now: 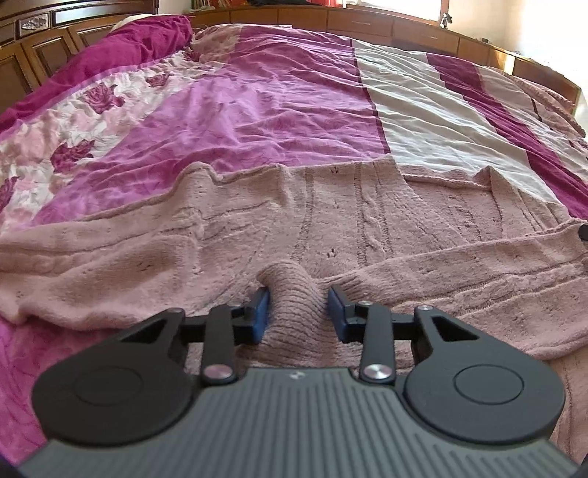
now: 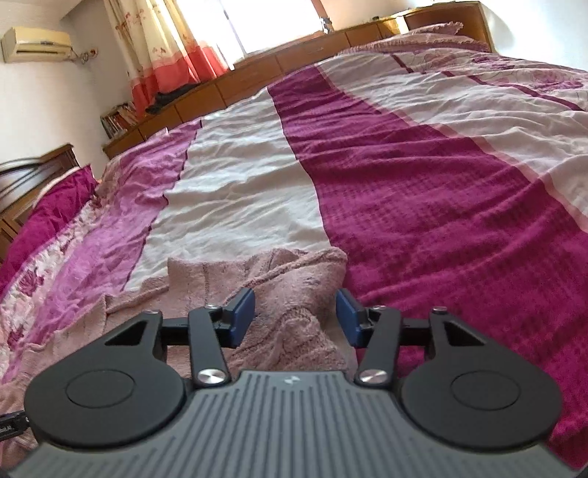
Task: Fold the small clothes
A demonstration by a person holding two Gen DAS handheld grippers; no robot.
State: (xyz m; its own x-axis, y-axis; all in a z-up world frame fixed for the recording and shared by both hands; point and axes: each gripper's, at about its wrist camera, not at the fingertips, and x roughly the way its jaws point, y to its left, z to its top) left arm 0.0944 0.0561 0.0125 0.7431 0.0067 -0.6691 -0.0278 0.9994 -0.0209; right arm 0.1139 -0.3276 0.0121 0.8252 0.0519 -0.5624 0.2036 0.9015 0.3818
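A fuzzy pale-pink knit sweater [image 1: 330, 224] lies spread on the bed, sleeves out to both sides. My left gripper [image 1: 298, 294] is open, its blue pads [image 1: 261, 312] on either side of a raised ribbed fold [image 1: 294, 294] of the sweater's near edge; the left pad touches it and the right stands just apart. In the right wrist view, my right gripper [image 2: 295, 307] is open with a bunched part of the sweater [image 2: 294, 290] between its blue pads [image 2: 242, 312], not pinched.
The bed has a wrinkled pink, magenta and white striped cover [image 1: 286, 110]. A magenta pillow [image 1: 139, 40] lies at the far left. Wooden headboard and cabinets [image 1: 367, 18] run round the bed. A window with curtains [image 2: 172, 44] is beyond.
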